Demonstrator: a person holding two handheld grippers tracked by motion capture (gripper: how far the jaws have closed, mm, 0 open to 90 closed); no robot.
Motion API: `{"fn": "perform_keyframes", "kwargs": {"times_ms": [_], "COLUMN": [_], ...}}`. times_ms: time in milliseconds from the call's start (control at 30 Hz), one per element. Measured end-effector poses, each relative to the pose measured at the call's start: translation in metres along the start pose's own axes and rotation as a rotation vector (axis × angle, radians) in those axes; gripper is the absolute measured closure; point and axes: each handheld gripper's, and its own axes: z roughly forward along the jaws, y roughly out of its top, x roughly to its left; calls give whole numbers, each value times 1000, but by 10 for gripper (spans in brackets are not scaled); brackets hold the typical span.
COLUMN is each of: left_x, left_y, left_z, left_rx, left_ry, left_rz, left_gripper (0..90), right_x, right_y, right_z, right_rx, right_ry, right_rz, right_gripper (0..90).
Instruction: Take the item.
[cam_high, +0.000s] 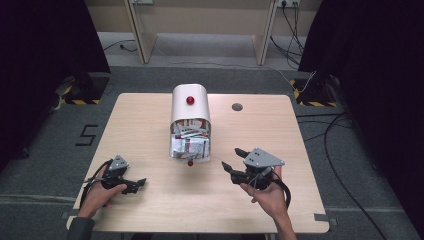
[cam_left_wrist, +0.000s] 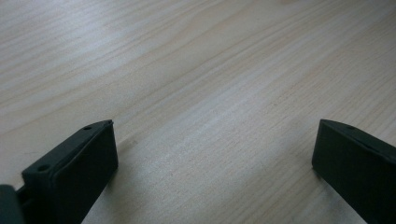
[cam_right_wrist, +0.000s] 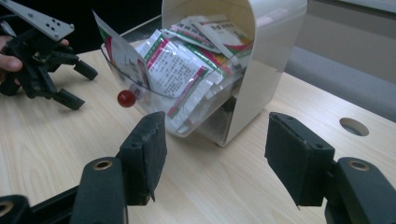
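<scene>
While both grippers gape wide and empty, the packet-filled bin (cam_high: 190, 120) stands between them, nearer the right gripper (cam_high: 234, 159).

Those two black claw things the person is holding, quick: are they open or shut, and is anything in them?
Left gripper: open, holding nothing, just above the bare table.
Right gripper: open, holding nothing, pointed at the packet-filled bin.

Light wood-grain tabletop (cam_high: 150, 120) with a round grommet hole (cam_high: 237, 107) near its far edge. A white arched container (cam_high: 190, 107) stands directly on it, left of the hole, its clear front flap (cam_high: 190, 155) tilted open toward the near edge and packed with printed sachets (cam_high: 189, 142). The left hand-held gripper (cam_high: 131, 185) rests on the surface, near-left of the container.
</scene>
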Motion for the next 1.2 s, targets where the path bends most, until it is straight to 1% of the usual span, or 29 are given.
{"fn": "perform_keyframes", "kwargs": {"times_ms": [67, 133, 200, 300, 333, 367, 600, 633, 667, 700, 900, 967, 1100, 1133, 1200], "left_x": [0, 0, 0, 0, 0, 0, 0, 0, 0, 0, 0, 0, 0, 0, 0], "left_y": [0, 0, 0, 0, 0, 0, 0, 0, 0, 0, 0, 0, 0, 0, 0], "left_z": [0, 0, 0, 0, 0, 0, 0, 0, 0, 0, 0, 0, 0, 0, 0], "left_rx": [0, 1, -2, -2, -2, -2, -2, -2, -2, -2, -2, -2, -2, -2, -2], "left_ry": [0, 0, 0, 0, 0, 0, 0, 0, 0, 0, 0, 0, 0, 0, -1], "left_rz": [0, 1, -2, -2, -2, -2, -2, -2, -2, -2, -2, -2, -2, -2, -2], "left_gripper": [0, 0, 0, 0, 0, 0, 0, 0, 0, 0, 0, 0, 0, 0, 0], "right_x": [0, 2, 3, 7, 10, 10, 16, 18, 21, 21, 26, 27, 31, 33, 34], "right_y": [4, 12, 14, 21, 23, 23, 32, 34, 37, 37, 47, 49, 54, 56, 57], "right_z": [-1, 0, 2, 6, 9, 9, 18, 19, 23, 23, 32, 35, 41, 45, 47], "right_rx": [-12, -30, -35, -36, -37, -37, -41, -40, -33, -33, -17, -8, 0, 5, 8], "right_ry": [1, 18, 24, 44, 63, 63, 104, 112, 131, 131, 164, 176, 187, 191, 196], "right_rz": [-9, -19, -24, -45, -49, -49, -71, -75, -92, -92, -124, -124, -152, -169, -175], "right_gripper": [399, 408, 413, 429, 437, 437, 464, 469, 475, 475, 500, 517, 536, 550, 556]}}
